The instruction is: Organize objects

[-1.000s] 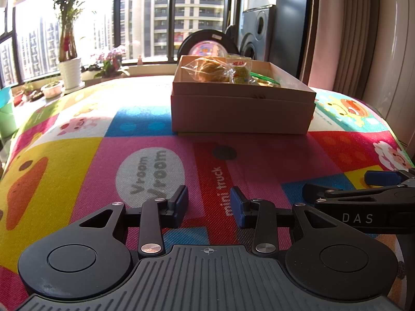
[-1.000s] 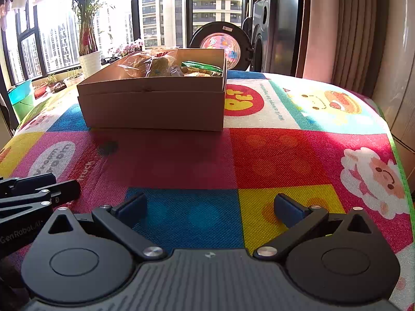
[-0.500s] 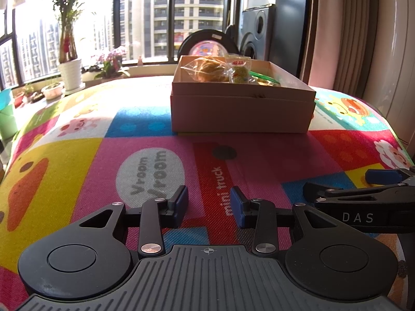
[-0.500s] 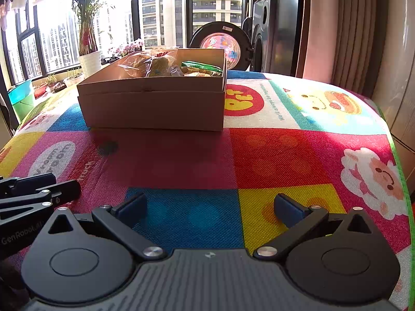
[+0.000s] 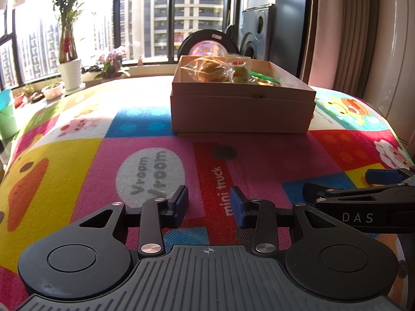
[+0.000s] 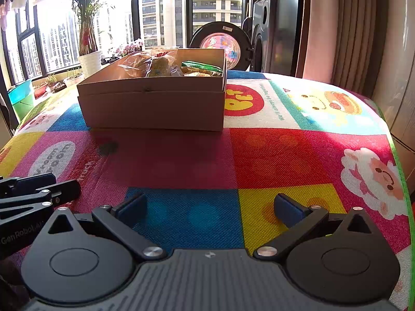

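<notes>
An open brown cardboard box stands on the colourful cartoon mat, well ahead of both grippers. Inside it lie clear snack bags and a green packet. My left gripper rests low over the mat, open a little, nothing between its blue pads. My right gripper is open wide and empty. Each gripper shows at the edge of the other's view: the right one's fingers, the left one's fingers.
A tall plant in a white pot and small flower pots stand on the window sill at the back left. A green bin is at the left. A washing machine with its round door open stands behind the box. The mat's edge runs close on the right.
</notes>
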